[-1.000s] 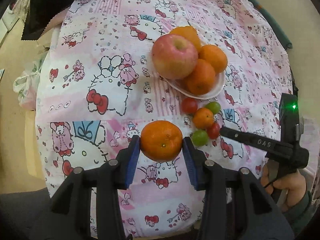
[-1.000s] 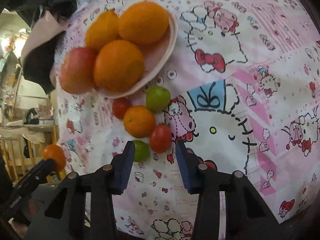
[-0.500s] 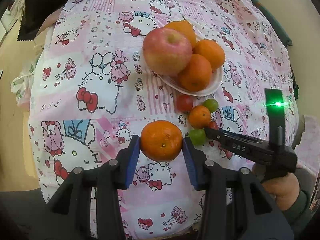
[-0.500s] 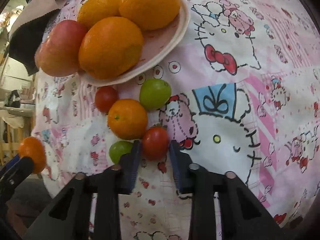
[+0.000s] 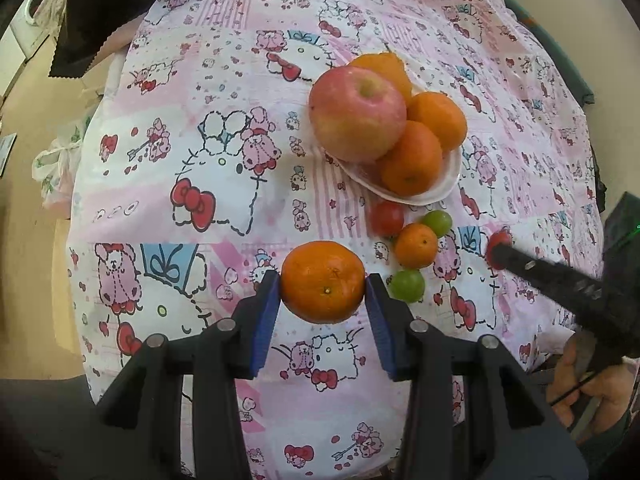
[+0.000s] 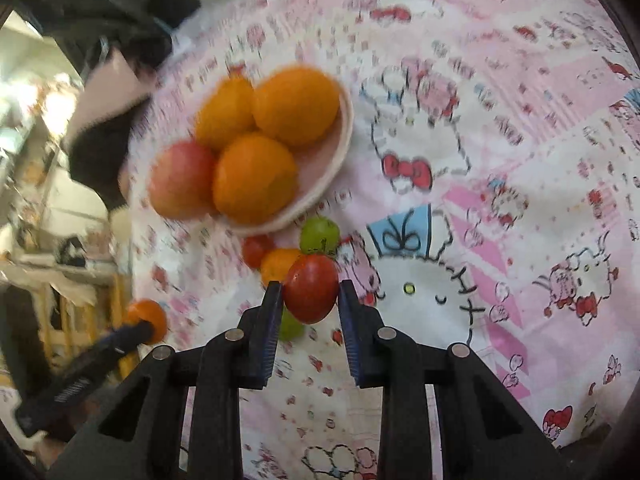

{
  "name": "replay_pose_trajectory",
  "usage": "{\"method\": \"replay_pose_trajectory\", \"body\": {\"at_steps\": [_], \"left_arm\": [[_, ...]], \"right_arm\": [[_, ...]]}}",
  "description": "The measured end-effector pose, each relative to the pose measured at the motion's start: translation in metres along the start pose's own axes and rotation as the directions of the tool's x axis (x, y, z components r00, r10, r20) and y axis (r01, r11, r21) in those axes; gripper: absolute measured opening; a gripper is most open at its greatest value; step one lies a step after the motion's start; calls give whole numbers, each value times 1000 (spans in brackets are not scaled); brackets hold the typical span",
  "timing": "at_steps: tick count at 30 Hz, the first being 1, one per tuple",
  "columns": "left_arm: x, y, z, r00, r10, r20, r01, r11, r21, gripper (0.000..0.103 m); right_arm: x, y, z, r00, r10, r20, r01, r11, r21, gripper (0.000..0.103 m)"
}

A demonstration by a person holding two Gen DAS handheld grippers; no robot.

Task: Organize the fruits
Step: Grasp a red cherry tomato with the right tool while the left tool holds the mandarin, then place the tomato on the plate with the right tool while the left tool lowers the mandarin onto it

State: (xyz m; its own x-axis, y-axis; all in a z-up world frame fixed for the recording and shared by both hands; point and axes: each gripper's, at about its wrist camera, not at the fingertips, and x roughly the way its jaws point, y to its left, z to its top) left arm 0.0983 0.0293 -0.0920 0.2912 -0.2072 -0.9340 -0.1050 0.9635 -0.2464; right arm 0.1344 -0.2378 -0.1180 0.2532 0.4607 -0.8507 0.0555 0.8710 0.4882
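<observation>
My left gripper (image 5: 323,283) is shut on an orange mandarin (image 5: 322,280) and holds it above the cloth. My right gripper (image 6: 310,294) is shut on a red cherry tomato (image 6: 311,288), lifted off the table; it also shows in the left wrist view (image 5: 497,247). A white plate (image 5: 447,182) holds a red apple (image 5: 357,114) and three oranges (image 5: 412,158). Below the plate lie a red tomato (image 5: 386,218), a small orange (image 5: 416,245) and two green fruits (image 5: 407,285).
The table has a pink cartoon-print cloth (image 5: 200,160). Dark fabric (image 5: 108,16) lies at the far left corner. A plastic bag (image 5: 52,168) hangs off the left edge. The person's hand (image 5: 588,384) is at the right.
My right gripper closed on the red cherry tomato and lifted it up and to the right, away from the cluster. My left gripper keeps its hold on the mandarin.
</observation>
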Motion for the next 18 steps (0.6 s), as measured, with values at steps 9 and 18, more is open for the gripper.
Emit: {"method": "replay_pose_trajectory", "body": {"at_steps": [9, 18], "left_arm": [[-32, 3, 10, 987, 1, 158, -2, 1000, 6, 39], [-27, 6, 16, 986, 9, 168, -7, 1000, -14, 39]], "right_arm": [[-53, 10, 33, 975, 126, 183, -128, 992, -5, 30], [5, 4, 80, 998, 23, 55, -20, 998, -53, 30]]}}
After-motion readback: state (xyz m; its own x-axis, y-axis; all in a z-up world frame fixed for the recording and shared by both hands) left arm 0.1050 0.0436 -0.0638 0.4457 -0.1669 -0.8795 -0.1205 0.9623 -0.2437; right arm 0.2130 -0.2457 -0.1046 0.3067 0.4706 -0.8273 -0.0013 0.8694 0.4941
